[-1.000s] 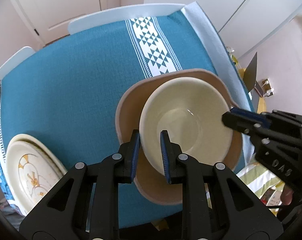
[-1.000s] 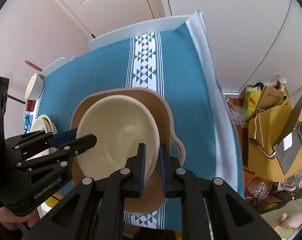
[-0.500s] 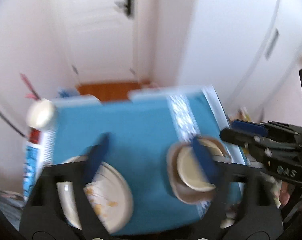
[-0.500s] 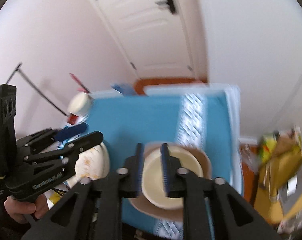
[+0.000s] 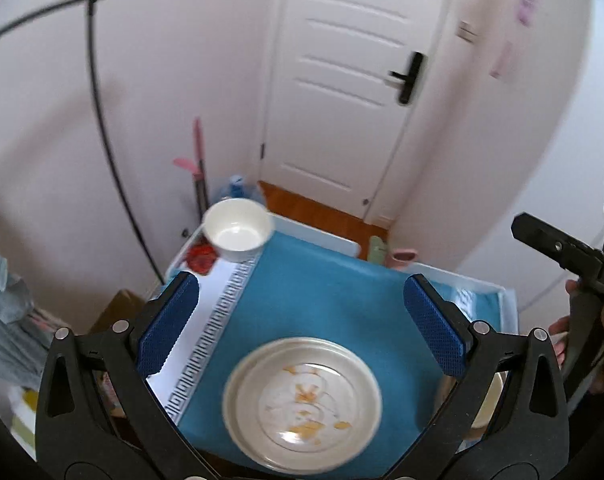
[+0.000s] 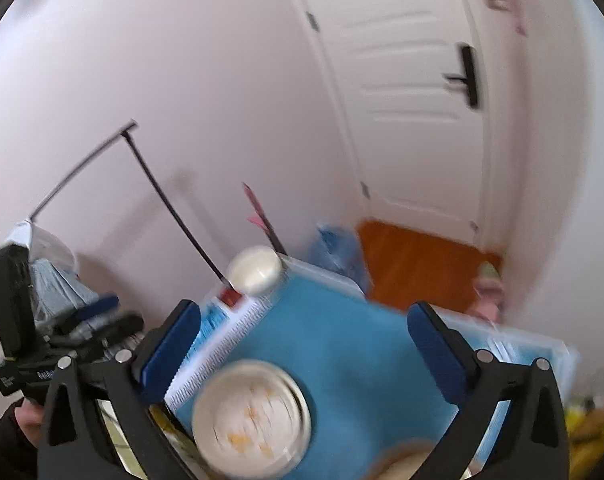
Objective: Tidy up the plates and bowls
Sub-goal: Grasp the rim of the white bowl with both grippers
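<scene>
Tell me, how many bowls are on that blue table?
2. A white bowl sits at the table's far left corner; a cream bowl peeks out at the near right, mostly hidden behind the gripper. Others may be hidden.

Cream plate (image 5: pixel 302 404) flat, orange-marked, near edge; white bowl (image 5: pixel 237 235) upright, far corner

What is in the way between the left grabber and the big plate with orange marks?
Nothing visible. The left gripper is open and empty, its jaws having just opened wide, and only bare blue tablecloth lies between it and the plate. The white bowl sits far off at the table's corner.
</scene>
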The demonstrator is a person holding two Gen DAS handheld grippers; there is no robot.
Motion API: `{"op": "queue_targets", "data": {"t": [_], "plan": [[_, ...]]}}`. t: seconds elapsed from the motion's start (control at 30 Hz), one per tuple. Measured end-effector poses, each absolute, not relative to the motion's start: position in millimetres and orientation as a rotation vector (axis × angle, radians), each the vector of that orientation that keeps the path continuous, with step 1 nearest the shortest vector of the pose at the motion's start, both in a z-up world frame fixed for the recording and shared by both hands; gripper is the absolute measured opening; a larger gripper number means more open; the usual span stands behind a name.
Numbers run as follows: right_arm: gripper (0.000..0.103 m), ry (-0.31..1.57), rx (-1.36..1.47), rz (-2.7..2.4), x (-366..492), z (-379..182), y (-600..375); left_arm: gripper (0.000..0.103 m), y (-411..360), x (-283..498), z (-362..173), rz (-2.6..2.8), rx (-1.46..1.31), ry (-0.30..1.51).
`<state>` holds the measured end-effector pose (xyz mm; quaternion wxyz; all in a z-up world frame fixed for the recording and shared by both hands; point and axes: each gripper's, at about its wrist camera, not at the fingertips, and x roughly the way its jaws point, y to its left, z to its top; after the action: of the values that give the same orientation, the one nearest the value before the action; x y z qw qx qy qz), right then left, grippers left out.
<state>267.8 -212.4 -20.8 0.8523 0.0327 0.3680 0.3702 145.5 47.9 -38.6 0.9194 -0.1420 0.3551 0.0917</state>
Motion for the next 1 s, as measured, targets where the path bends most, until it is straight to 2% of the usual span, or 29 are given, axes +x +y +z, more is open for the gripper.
{"op": "queue_targets", "data": {"t": [0.1,0.33,0.4,0.43,0.5,0.6,0.67,0.73,0.8,0.9,1.0], "plan": [[0.103,0.891,0.004,0.807,291,-35,-169,0.102,85,159,-55,0.217,-0.346,0.769],[0.103,0.916,-0.032,0.85,333,-60,-79,0.102,156,209,-108,0.242,-0.501,0.835],[0.103,0.955,-0.08,0.827,351,-76,-51,0.099,170,232,-131,0.24,-0.521,0.869],[0.103,0.991,-0.098,0.822,361,-89,-39,0.096,172,242,-142,0.239,-0.536,0.887],[0.103,1.089,-0.108,0.83,382,-123,-16,0.076,180,262,-168,0.216,-0.571,0.928],[0.1,1.17,-0.095,0.818,398,-165,-2,0.058,186,289,-204,0.187,-0.594,0.984],[0.082,1.222,-0.089,0.819,405,-192,9,0.049,190,304,-225,0.166,-0.609,1.016],[0.07,1.267,-0.091,0.823,409,-213,19,0.044,193,315,-239,0.146,-0.617,1.036],[0.065,1.299,-0.079,0.826,411,-230,26,0.038,194,321,-248,0.142,-0.612,1.043],[0.055,1.319,-0.051,0.835,415,-242,33,0.035,199,328,-260,0.139,-0.628,1.049],[0.038,1.326,-0.05,0.833,418,-248,41,0.028,207,332,-264,0.149,-0.627,1.046]]}}
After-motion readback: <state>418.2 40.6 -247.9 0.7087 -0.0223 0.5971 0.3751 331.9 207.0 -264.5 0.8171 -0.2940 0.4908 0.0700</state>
